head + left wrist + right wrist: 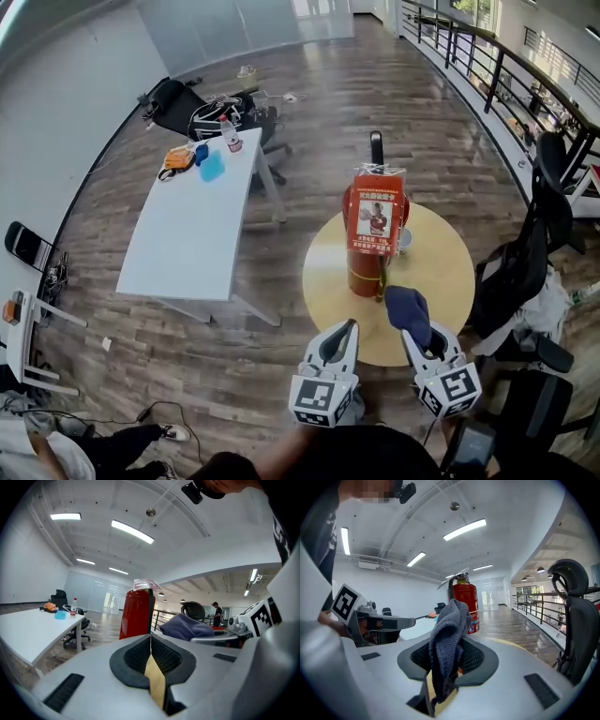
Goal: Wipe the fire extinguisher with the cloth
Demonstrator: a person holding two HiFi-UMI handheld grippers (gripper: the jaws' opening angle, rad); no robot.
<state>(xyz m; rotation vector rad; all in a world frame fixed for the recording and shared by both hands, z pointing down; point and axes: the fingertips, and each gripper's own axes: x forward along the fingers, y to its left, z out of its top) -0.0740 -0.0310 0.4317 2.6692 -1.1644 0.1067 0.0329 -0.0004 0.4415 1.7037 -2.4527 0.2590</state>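
A red fire extinguisher (375, 230) stands upright on the round yellow table (441, 272), with a red label card on its front; it shows too in the left gripper view (137, 613) and the right gripper view (465, 604). My right gripper (415, 330) is shut on a dark blue-grey cloth (409, 311), just in front of the extinguisher's base; the cloth (447, 644) bunches up between the jaws. My left gripper (349, 328) is shut with nothing in it, near the table's front-left edge.
A long white table (192, 225) with a bottle, a blue item and an orange item stands to the left. Black office chairs (525, 272) crowd the right side. A railing (497, 66) runs along the far right. The floor is wood.
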